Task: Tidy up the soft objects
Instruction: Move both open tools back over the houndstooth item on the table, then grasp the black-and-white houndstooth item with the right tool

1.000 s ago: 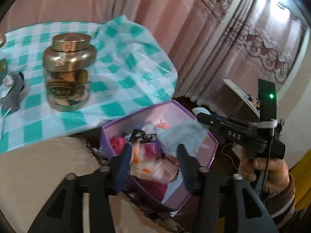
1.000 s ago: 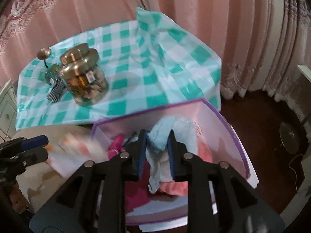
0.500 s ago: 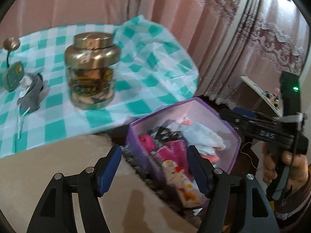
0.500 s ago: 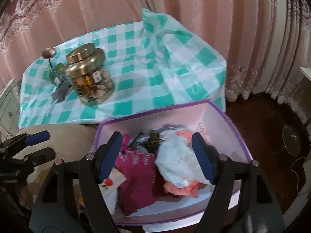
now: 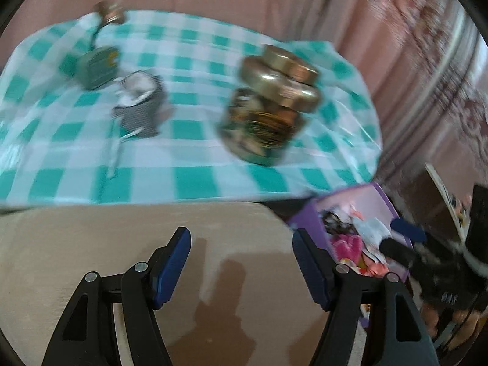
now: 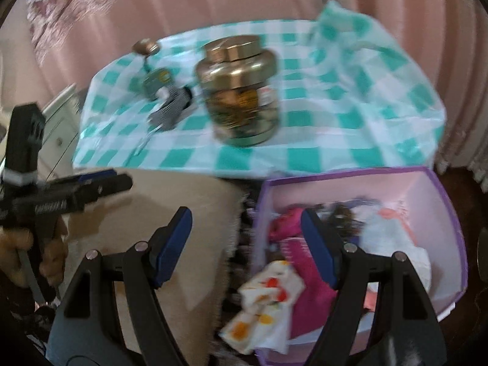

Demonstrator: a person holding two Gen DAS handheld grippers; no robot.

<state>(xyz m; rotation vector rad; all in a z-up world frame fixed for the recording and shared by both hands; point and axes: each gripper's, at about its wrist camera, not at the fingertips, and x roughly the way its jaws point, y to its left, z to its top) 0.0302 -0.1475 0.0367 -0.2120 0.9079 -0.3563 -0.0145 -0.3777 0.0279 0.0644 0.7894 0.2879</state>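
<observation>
Fabric like the spotted cloth (image 6: 268, 302) drooping over the purple bin (image 6: 448, 213) is limp, so pinch its bunched middle; both your tools gape wide, empty.

Teal-and-white checked tablecloth (image 6: 305, 152), gold-lidded jar (image 6: 238, 91), purple-edged box (image 6: 439, 201), magenta cloth (image 6: 305, 274), seemingly orange-spotted white cloth (image 6: 265, 305), pink curtains (image 6: 213, 0)

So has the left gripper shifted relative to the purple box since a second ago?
Yes. The left gripper has swung left off the purple box; its open jaws now frame the beige cushion.
</observation>
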